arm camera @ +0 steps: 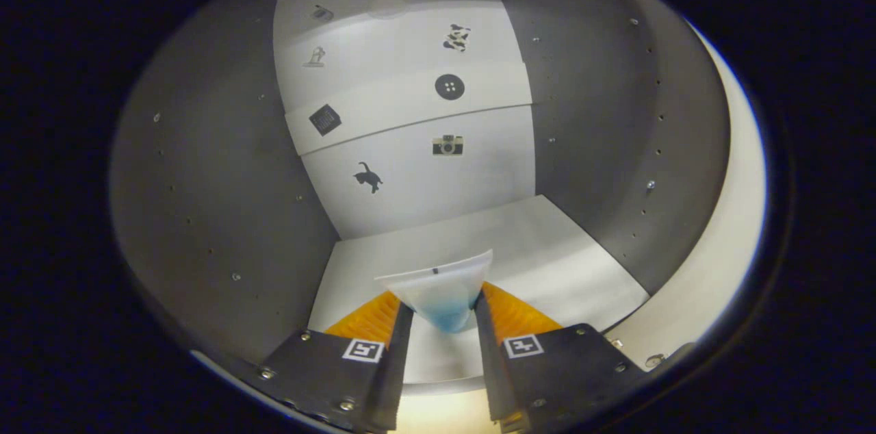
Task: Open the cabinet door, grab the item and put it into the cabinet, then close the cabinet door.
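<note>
The tool [443,311] gripped a white-and-blue soft plastic tube [441,290] inside the white cabinet [547,242]. Released at that height, the tube might topple toward six o'clock, fouling the door.

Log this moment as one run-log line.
phase: placing item | gripper: shut on tube | tube: flat end forward, above cabinet floor | door: open | back wall: stickers | next: likely release
</note>
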Tool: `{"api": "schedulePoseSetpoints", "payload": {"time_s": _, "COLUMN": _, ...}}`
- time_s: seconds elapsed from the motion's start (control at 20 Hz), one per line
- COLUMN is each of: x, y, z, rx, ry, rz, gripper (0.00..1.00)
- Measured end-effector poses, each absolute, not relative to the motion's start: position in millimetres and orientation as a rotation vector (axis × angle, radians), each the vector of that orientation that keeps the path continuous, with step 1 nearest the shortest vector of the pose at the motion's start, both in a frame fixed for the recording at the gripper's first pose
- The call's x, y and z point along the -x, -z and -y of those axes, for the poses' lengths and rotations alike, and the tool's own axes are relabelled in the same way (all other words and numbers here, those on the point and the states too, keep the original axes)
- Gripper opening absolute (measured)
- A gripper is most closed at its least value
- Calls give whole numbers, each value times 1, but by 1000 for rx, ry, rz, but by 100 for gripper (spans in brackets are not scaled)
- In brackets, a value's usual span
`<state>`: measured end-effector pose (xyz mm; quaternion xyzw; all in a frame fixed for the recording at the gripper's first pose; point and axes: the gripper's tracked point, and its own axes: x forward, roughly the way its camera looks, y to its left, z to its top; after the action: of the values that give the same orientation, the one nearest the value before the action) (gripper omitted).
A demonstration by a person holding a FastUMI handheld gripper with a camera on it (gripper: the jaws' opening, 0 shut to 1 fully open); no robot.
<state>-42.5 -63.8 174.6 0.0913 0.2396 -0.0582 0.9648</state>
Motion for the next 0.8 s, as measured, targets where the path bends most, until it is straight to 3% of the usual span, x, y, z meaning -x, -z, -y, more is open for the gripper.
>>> {"api": "schedulePoseSetpoints", "payload": {"time_s": 0.3, "x": 35, "y": -185, "z": 52, "rx": -214, "ry": 68, "rz": -440, "gripper": 51}}
{"api": "schedulePoseSetpoints", "payload": {"time_s": 0.4, "x": 34, "y": -187, "z": 50, "rx": -226, "ry": 63, "rz": -430, "gripper": 58}}
{"api": "schedulePoseSetpoints", "payload": {"time_s": 0.8, "x": 51, "y": -230, "z": 40, "rx": -221, "ry": 10, "rz": -278, "gripper": 58}}
